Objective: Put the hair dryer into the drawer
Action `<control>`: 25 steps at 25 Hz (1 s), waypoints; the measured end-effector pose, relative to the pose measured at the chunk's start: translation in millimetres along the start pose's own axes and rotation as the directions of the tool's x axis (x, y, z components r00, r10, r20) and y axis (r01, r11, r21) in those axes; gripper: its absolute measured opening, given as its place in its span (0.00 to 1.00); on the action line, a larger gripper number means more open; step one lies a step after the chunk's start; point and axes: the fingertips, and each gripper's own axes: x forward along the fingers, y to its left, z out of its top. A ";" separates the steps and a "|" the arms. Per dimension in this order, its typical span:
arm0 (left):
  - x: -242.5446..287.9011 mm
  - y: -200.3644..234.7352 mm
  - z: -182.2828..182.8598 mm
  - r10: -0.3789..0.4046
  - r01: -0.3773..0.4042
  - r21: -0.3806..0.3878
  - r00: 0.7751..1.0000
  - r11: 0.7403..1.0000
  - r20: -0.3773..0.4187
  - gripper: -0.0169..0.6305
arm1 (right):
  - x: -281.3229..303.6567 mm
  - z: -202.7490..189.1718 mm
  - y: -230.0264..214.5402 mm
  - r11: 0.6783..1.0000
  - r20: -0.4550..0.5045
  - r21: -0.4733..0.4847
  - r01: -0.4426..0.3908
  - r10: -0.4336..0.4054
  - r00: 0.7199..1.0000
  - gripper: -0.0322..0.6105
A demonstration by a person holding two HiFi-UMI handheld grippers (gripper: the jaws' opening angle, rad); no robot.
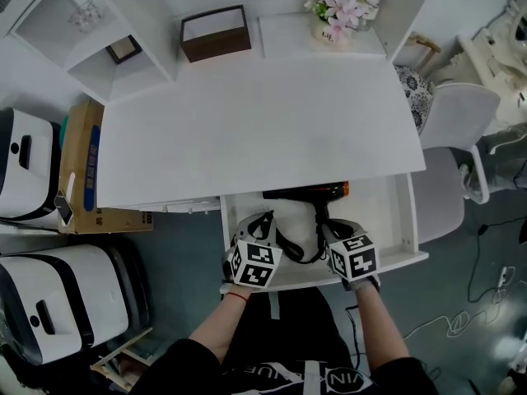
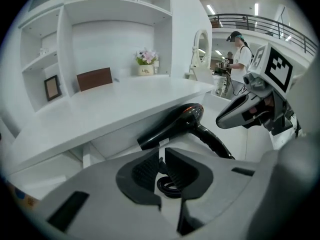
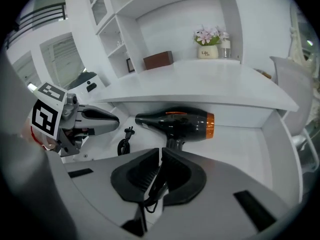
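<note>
Nearest, the left gripper (image 2: 161, 159) has its jaws drawn almost together, with loops of the black power cord (image 2: 170, 186) caught between them. Beside it, the right gripper (image 3: 160, 156) has its jaws pressed close on a strand of the same cord, which runs down from the dryer's handle. Both grippers hang over the front edge of the open white drawer (image 1: 408, 220). A further coil of cord and the plug (image 3: 129, 131) lie on the drawer floor by the left gripper. Beyond, the black hair dryer (image 1: 305, 192) lies on its side inside the drawer at the back. Its barrel is partly under the desk (image 1: 247, 130) edge, and its orange-ringed end points toward the right gripper's side. At the far end of the desk stand a brown box (image 1: 216, 33) and a pot of pink flowers (image 1: 342, 11).
</note>
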 end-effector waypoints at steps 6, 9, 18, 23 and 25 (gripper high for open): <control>-21.9 -1.9 17.7 -0.040 0.043 -0.035 0.996 0.998 0.082 0.03 | -23.3 15.3 9.5 1.000 0.097 -0.004 -0.030 0.030 0.995 0.06; -41.3 0.2 29.1 -0.058 0.070 -0.099 0.991 0.993 0.121 0.03 | -39.0 25.8 16.7 0.998 0.156 -0.023 -0.059 0.062 0.986 0.06; -79.8 2.7 40.0 -0.061 0.092 -0.125 0.970 0.988 0.236 0.03 | -76.4 40.2 19.5 0.997 0.286 -0.062 -0.047 0.063 0.956 0.06; -100.1 10.1 53.0 -0.046 0.083 -0.107 0.947 0.991 0.317 0.03 | -91.6 51.0 20.2 0.998 0.356 -0.058 -0.025 0.044 0.934 0.06; -109.7 15.4 62.4 -0.036 0.077 -0.101 0.934 0.992 0.356 0.03 | -101.9 58.2 19.6 0.998 0.392 -0.059 -0.010 0.032 0.919 0.06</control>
